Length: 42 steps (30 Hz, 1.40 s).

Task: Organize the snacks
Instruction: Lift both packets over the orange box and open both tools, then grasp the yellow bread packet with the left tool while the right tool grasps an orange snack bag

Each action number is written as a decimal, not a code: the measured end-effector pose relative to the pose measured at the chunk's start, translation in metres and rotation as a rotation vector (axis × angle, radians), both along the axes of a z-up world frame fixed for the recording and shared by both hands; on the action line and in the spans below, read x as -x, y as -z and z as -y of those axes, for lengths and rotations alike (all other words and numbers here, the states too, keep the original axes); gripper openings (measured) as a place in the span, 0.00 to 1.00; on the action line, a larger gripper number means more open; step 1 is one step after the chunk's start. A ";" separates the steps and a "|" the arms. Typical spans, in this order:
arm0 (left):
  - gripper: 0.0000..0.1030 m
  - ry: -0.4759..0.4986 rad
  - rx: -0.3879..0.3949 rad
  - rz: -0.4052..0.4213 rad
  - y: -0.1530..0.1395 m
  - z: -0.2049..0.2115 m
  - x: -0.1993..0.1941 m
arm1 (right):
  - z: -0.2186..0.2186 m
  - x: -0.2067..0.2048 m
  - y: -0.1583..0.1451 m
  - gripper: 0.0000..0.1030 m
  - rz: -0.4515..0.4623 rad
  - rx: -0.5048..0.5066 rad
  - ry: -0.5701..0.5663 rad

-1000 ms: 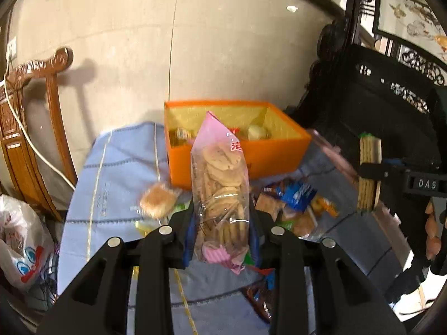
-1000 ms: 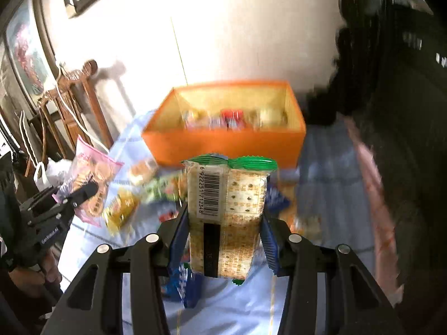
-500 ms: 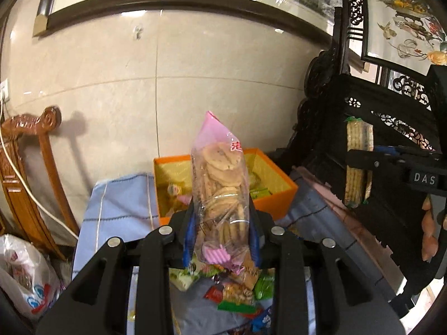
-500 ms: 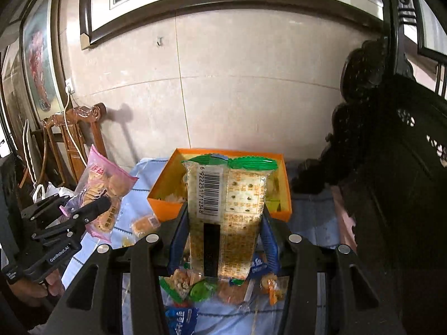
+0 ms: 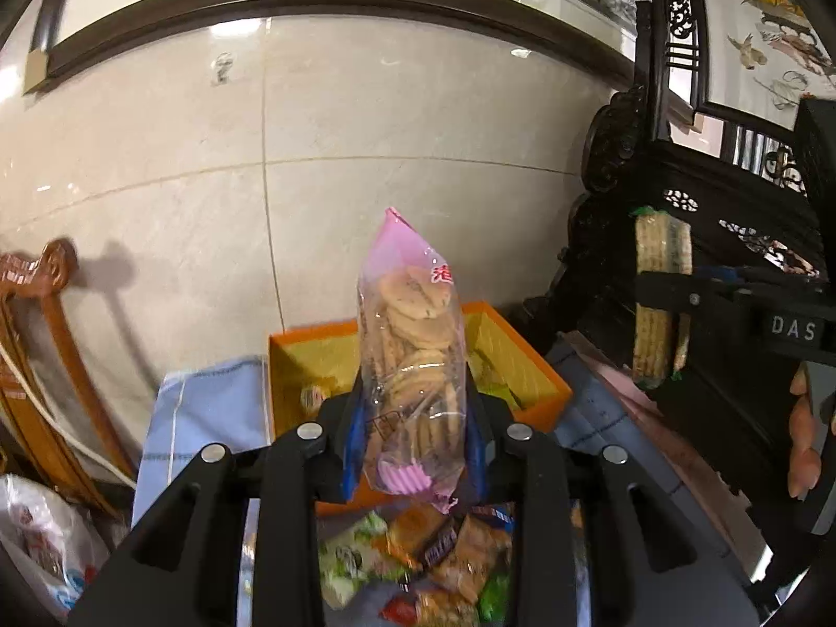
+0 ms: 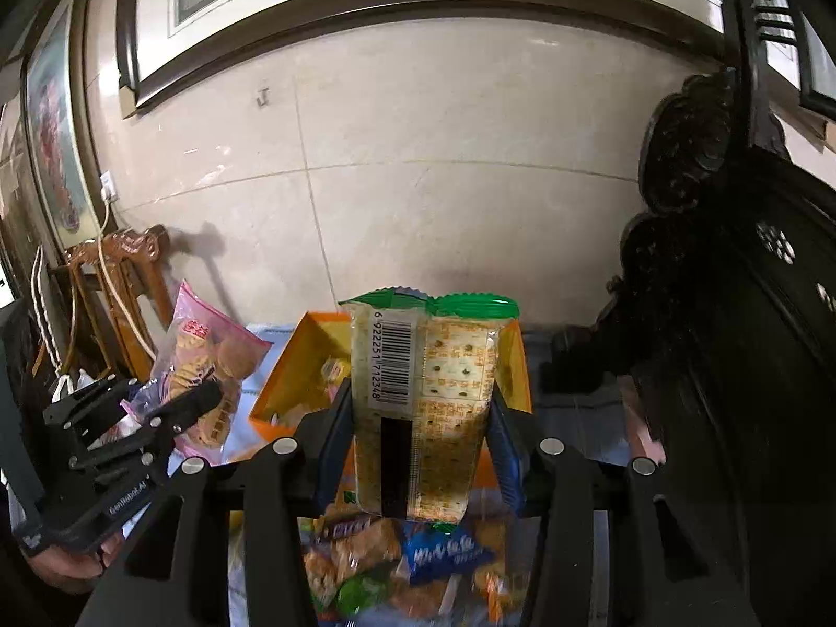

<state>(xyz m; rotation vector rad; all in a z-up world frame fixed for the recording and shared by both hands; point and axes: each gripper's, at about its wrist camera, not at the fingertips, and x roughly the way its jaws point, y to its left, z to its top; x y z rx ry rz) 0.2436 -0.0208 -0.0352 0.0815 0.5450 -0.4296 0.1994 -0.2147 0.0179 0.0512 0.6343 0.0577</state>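
My left gripper [image 5: 413,449] is shut on a pink-topped clear bag of round cookies [image 5: 410,355], held upright above the table. It also shows in the right wrist view [image 6: 206,366]. My right gripper [image 6: 418,449] is shut on a green-topped pack of square crackers [image 6: 423,402], also upright; the pack shows at the right of the left wrist view [image 5: 661,303]. An orange box [image 5: 527,366] with a yellow lining stands behind both, with a few small snacks inside. Several loose snack packets [image 5: 418,564] lie on the blue cloth below the grippers.
A blue cloth [image 5: 209,407] covers the table. A carved wooden chair [image 5: 36,345] stands at the left with a white plastic bag [image 5: 36,538] below it. Dark carved furniture [image 6: 731,339] stands at the right. A tiled wall is behind the box.
Both grippers have risen and tilted up with their packs still held. The orange box and the loose snacks now sit lower in both views.
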 end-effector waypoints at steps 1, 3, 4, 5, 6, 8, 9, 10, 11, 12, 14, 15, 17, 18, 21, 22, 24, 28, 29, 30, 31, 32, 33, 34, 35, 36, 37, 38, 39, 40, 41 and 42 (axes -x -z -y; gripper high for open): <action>0.28 -0.002 -0.005 0.005 -0.002 0.005 -0.009 | 0.002 -0.013 -0.003 0.46 0.005 0.002 0.000; 0.28 -0.005 -0.017 0.012 -0.006 0.015 -0.029 | 0.004 -0.035 -0.007 0.46 0.017 0.011 0.004; 0.29 -0.012 -0.026 0.016 -0.007 0.020 -0.040 | 0.005 -0.048 -0.008 0.46 0.021 0.014 0.006; 0.29 -0.021 -0.031 0.018 -0.009 0.025 -0.052 | 0.006 -0.060 -0.010 0.46 0.024 0.016 0.008; 0.29 -0.027 -0.036 0.014 -0.009 0.029 -0.062 | 0.007 -0.071 -0.010 0.46 0.024 0.014 0.009; 0.36 -0.057 -0.060 -0.002 -0.002 0.038 -0.088 | 0.011 -0.102 -0.002 0.53 -0.009 0.006 -0.002; 0.49 -0.072 -0.075 -0.019 0.005 0.039 -0.099 | 0.012 -0.113 0.006 0.62 -0.039 0.018 0.005; 0.83 -0.093 -0.088 -0.041 0.013 0.039 -0.105 | 0.015 -0.123 0.019 0.76 -0.083 0.057 0.038; 0.91 -0.127 -0.097 -0.065 0.022 0.035 -0.111 | 0.016 -0.125 0.026 0.77 -0.101 0.076 0.048; 0.91 -0.148 -0.085 -0.090 0.033 0.025 -0.113 | 0.018 -0.124 0.036 0.77 -0.116 0.086 0.046; 0.91 -0.158 -0.065 -0.127 0.054 0.006 -0.107 | 0.019 -0.114 0.053 0.77 -0.126 0.102 0.046; 0.91 -0.167 -0.073 -0.135 0.061 -0.001 -0.104 | 0.020 -0.108 0.063 0.77 -0.141 0.111 0.052; 0.91 -0.180 -0.086 -0.159 0.080 -0.020 -0.088 | 0.022 -0.095 0.085 0.77 -0.185 0.108 0.061; 0.91 -0.185 -0.093 -0.168 0.087 -0.027 -0.080 | 0.023 -0.088 0.094 0.77 -0.200 0.101 0.067; 0.91 -0.191 -0.097 -0.180 0.103 -0.052 -0.051 | 0.024 -0.060 0.120 0.78 -0.248 0.083 0.086; 0.91 -0.194 -0.101 -0.179 0.107 -0.060 -0.041 | 0.023 -0.048 0.132 0.78 -0.278 0.078 0.091; 0.91 -0.202 -0.114 -0.191 0.119 -0.080 -0.018 | 0.021 -0.027 0.146 0.78 -0.308 0.064 0.100; 0.91 -0.233 -0.146 -0.256 0.151 -0.116 0.017 | 0.011 0.015 0.181 0.79 -0.367 0.120 0.094; 0.91 -0.241 -0.169 -0.268 0.158 -0.120 0.023 | 0.009 0.021 0.187 0.79 -0.378 0.136 0.097; 0.91 -0.255 -0.206 -0.286 0.170 -0.127 0.029 | 0.009 0.026 0.195 0.79 -0.393 0.152 0.102; 0.91 -0.263 -0.227 -0.294 0.178 -0.132 0.035 | 0.009 0.028 0.199 0.79 -0.403 0.161 0.106; 0.91 -0.272 -0.246 -0.299 0.184 -0.136 0.038 | 0.010 0.031 0.204 0.79 -0.410 0.168 0.116; 0.91 -0.280 -0.256 -0.304 0.190 -0.137 0.039 | 0.012 0.034 0.208 0.79 -0.415 0.172 0.130; 0.91 -0.284 -0.259 -0.311 0.194 -0.139 0.039 | 0.016 0.036 0.211 0.80 -0.422 0.174 0.142; 0.91 -0.288 -0.261 -0.317 0.198 -0.139 0.039 | 0.019 0.037 0.214 0.80 -0.428 0.177 0.152; 0.91 -0.291 -0.267 -0.320 0.201 -0.137 0.038 | 0.023 0.039 0.218 0.80 -0.435 0.179 0.164; 0.91 -0.287 -0.273 -0.322 0.205 -0.135 0.037 | 0.028 0.040 0.220 0.80 -0.439 0.173 0.178; 0.91 -0.285 -0.282 -0.322 0.207 -0.132 0.036 | 0.033 0.042 0.219 0.81 -0.442 0.167 0.188; 0.91 -0.282 -0.292 -0.323 0.211 -0.129 0.036 | 0.038 0.043 0.221 0.81 -0.447 0.157 0.200; 0.91 -0.275 -0.294 -0.326 0.214 -0.127 0.036 | 0.044 0.042 0.223 0.81 -0.453 0.145 0.209; 0.91 -0.272 -0.296 -0.327 0.216 -0.125 0.036 | 0.047 0.042 0.225 0.82 -0.457 0.139 0.216; 0.91 -0.267 -0.299 -0.332 0.218 -0.122 0.036 | 0.051 0.041 0.228 0.82 -0.463 0.135 0.224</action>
